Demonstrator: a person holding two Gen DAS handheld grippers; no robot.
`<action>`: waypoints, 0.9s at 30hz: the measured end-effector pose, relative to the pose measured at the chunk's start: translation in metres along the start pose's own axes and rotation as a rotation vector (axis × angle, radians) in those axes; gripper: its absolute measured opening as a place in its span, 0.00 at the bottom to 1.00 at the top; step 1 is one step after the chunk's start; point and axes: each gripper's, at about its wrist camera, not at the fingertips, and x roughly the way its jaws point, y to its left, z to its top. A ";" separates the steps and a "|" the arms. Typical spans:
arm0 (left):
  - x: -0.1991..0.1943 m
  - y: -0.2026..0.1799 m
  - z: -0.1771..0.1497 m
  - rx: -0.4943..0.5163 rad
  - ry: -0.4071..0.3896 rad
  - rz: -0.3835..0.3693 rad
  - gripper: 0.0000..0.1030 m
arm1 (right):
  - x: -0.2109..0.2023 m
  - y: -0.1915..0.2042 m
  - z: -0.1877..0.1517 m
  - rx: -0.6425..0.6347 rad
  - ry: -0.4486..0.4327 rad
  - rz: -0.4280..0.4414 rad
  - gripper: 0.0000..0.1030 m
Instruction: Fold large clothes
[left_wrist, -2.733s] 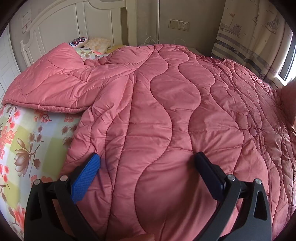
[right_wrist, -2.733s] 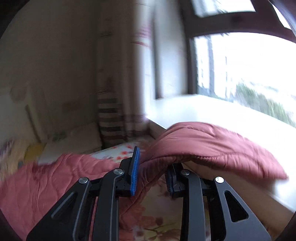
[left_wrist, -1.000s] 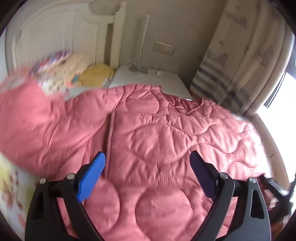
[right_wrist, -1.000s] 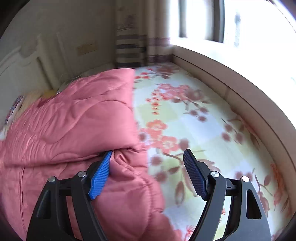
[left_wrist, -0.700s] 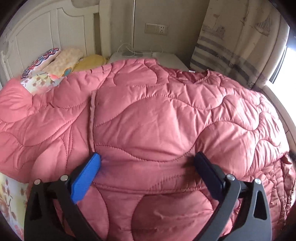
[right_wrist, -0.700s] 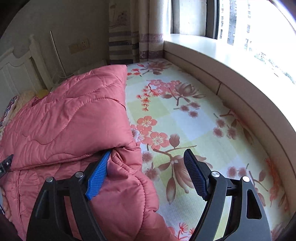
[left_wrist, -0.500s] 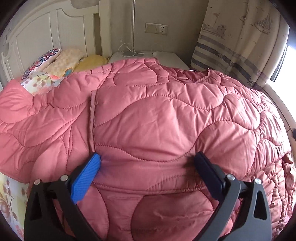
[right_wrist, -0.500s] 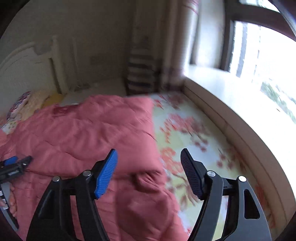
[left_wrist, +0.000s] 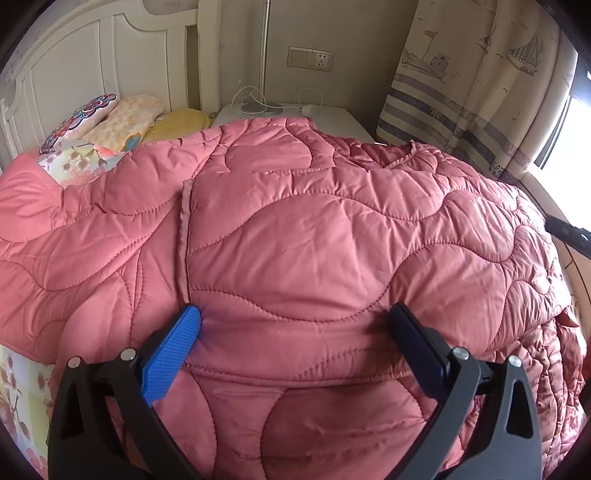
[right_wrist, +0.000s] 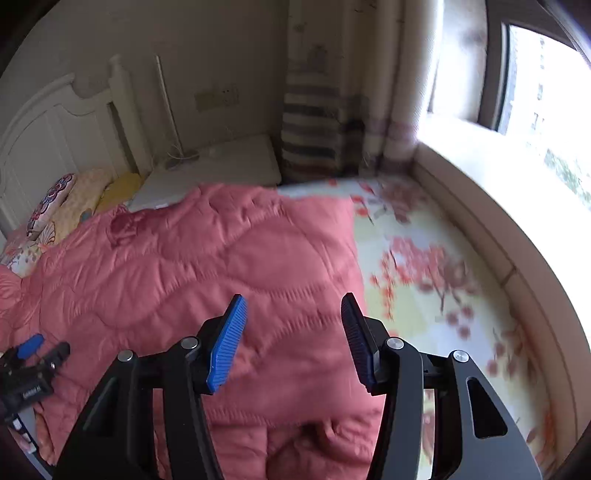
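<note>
At the headboard end of the bed, patterned pillows lie in the left corner, with a white bedside cabinet beyond them. A pink quilted coat sprawls across the floral bedsheet, covering the bed's left and middle and leaving the window-side edge bare. The left claw stands spread to its widest, its pads resting on a folded panel of the coat without pinching it. The right claw hovers above the coat's folded edge (this view is blurred), its jaws closing with nothing between them. A striped curtain hangs at the right.
</note>
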 end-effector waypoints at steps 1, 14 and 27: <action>0.000 0.000 0.000 -0.002 -0.001 -0.003 0.98 | 0.007 0.003 0.006 -0.010 -0.002 0.014 0.48; -0.001 0.000 -0.001 -0.004 -0.002 -0.008 0.98 | 0.061 0.014 0.053 -0.031 0.062 -0.026 0.69; -0.001 0.002 -0.001 -0.005 -0.003 -0.013 0.98 | 0.013 0.054 0.001 -0.152 0.017 -0.057 0.86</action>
